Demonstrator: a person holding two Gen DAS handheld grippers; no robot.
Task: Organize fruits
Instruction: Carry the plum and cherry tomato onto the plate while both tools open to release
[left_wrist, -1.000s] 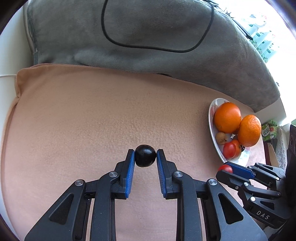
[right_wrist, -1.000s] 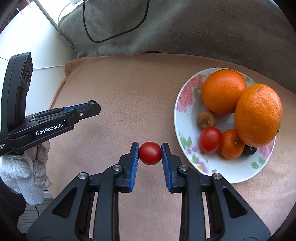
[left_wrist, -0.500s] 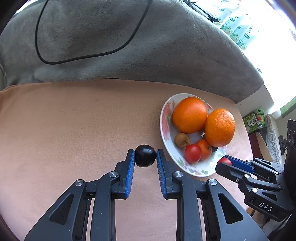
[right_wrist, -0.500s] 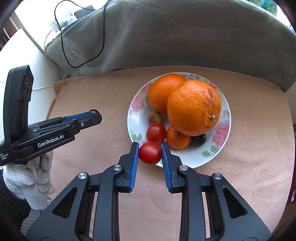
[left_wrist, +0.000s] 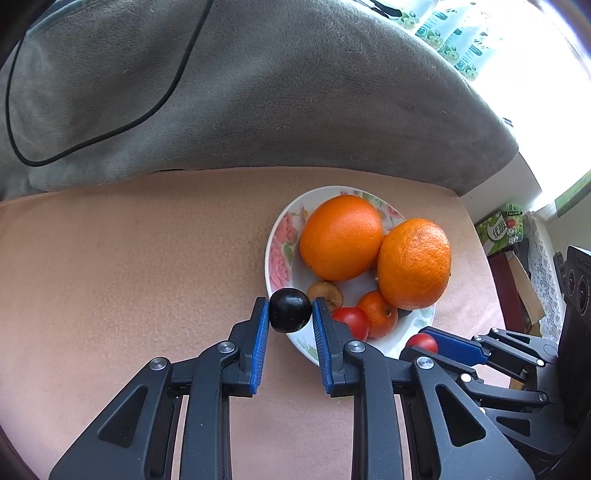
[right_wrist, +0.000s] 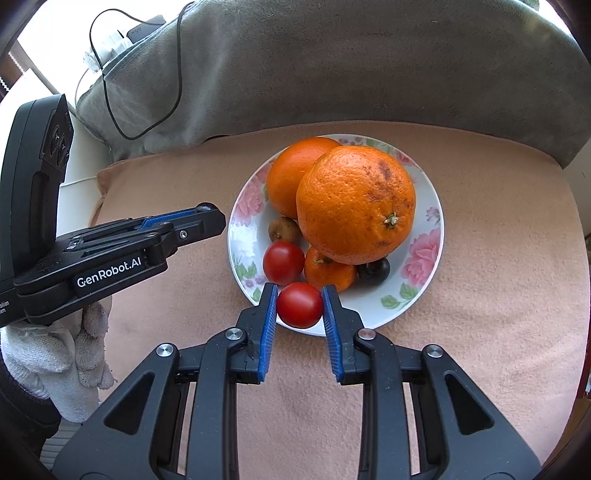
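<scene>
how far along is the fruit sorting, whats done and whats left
Done: the floral plate already carries two big oranges, a small mandarin, a red tomato, a brown fruit and a dark plum. In hand: the left gripper clamps a black round plum, the right gripper a red cherry tomato, both at the rim. Left: releasing both.

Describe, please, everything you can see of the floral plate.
The floral plate is round, white and glossy, apparently ceramic, with pink roses and green leaves around its rim. It lies flat on the peach blanket. It carries two large oranges, a small mandarin, a red tomato, a brownish fruit and a dark one. Both loaded grippers hover at its near edge.
</scene>
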